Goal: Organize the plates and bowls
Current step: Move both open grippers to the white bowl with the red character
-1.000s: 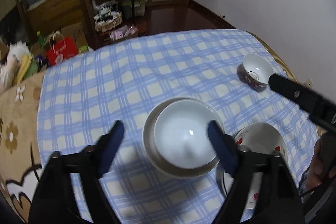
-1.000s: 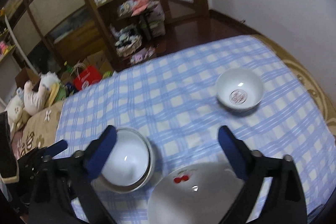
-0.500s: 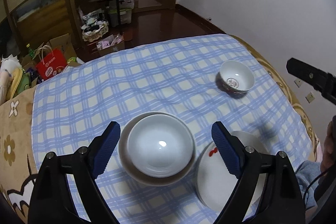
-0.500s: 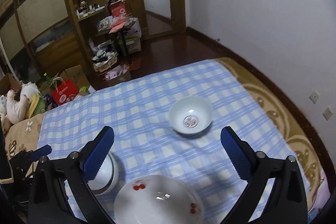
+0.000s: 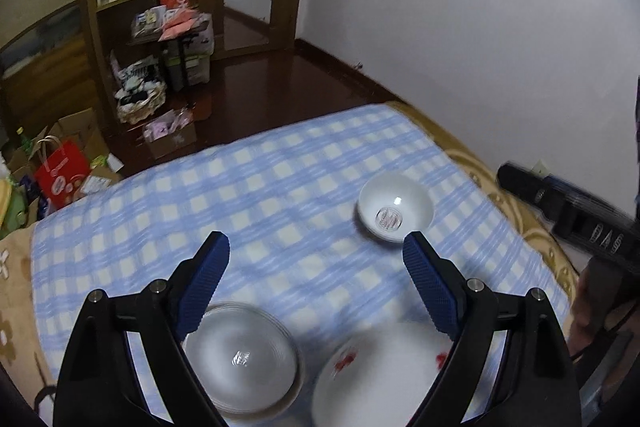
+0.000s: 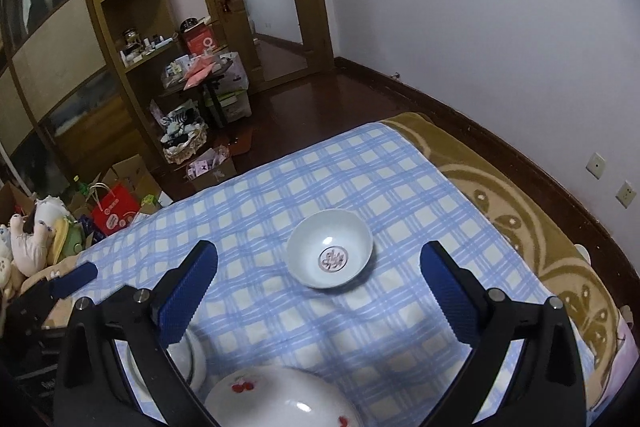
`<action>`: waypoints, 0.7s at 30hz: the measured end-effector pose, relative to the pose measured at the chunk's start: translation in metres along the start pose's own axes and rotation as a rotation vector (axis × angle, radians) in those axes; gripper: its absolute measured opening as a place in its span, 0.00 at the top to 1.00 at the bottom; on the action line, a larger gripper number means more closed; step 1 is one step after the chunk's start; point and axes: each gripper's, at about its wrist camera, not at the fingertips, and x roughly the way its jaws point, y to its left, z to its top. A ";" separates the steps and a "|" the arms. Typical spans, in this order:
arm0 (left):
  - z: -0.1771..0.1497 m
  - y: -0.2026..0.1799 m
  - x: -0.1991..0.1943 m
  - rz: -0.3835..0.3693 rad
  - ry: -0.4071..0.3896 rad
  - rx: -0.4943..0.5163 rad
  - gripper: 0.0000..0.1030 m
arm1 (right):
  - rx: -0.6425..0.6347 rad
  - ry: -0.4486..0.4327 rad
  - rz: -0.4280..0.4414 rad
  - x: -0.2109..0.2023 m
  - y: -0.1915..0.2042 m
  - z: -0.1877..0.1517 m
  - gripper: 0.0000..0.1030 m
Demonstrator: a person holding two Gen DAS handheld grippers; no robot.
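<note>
The small white ceramic bowl with a red emblem in its base (image 6: 330,254) stands upright, alone, toward the far right of the blue-and-white checked tablecloth (image 6: 320,187). Near the front edge, a plain white bowl nested in a wider, shallow beige bowl (image 5: 244,357) sits on the left; just beside it on the right lies a white plate with red cherry motifs (image 5: 376,383). Whether plate and nested bowls touch cannot be told through the blur.

Your left gripper (image 5: 316,255) hangs above the cloth with its blue-padded fingers (image 5: 204,279) spread wide and nothing between them; the nested bowls lie below the left finger. Your right gripper (image 6: 318,273) is likewise spread wide and empty, with the emblem bowl visible through the gap, well beyond the tips.

A tan patterned blanket (image 6: 540,227) lies under the cloth. Behind stand wooden shelving (image 6: 120,7) and a red paper bag (image 6: 116,211).
</note>
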 end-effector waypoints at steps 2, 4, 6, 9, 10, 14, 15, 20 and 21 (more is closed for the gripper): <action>0.007 -0.005 0.011 -0.016 -0.006 -0.005 0.15 | 0.008 0.004 -0.007 0.011 -0.006 0.003 0.00; 0.015 -0.011 0.025 -0.019 -0.008 -0.004 0.15 | 0.026 0.003 -0.004 0.021 -0.015 0.005 0.00; 0.020 -0.016 0.042 -0.007 -0.008 0.004 0.15 | 0.042 0.011 0.001 0.034 -0.024 0.008 0.02; 0.024 -0.021 0.069 0.019 0.014 0.002 0.15 | 0.072 0.038 0.014 0.056 -0.038 0.009 0.17; 0.023 -0.022 0.080 0.018 0.031 -0.002 0.15 | 0.088 0.051 0.030 0.063 -0.043 0.009 0.19; 0.024 -0.027 0.111 0.031 0.068 -0.002 0.15 | 0.157 0.097 0.075 0.092 -0.059 0.008 0.21; 0.023 -0.030 0.117 0.035 0.073 0.007 0.15 | 0.164 0.103 0.073 0.096 -0.061 0.007 0.21; 0.021 -0.039 0.158 0.051 0.144 0.026 0.15 | 0.191 0.137 0.066 0.123 -0.070 0.007 0.23; 0.021 -0.040 0.163 0.058 0.154 0.027 0.15 | 0.192 0.142 0.064 0.126 -0.071 0.007 0.23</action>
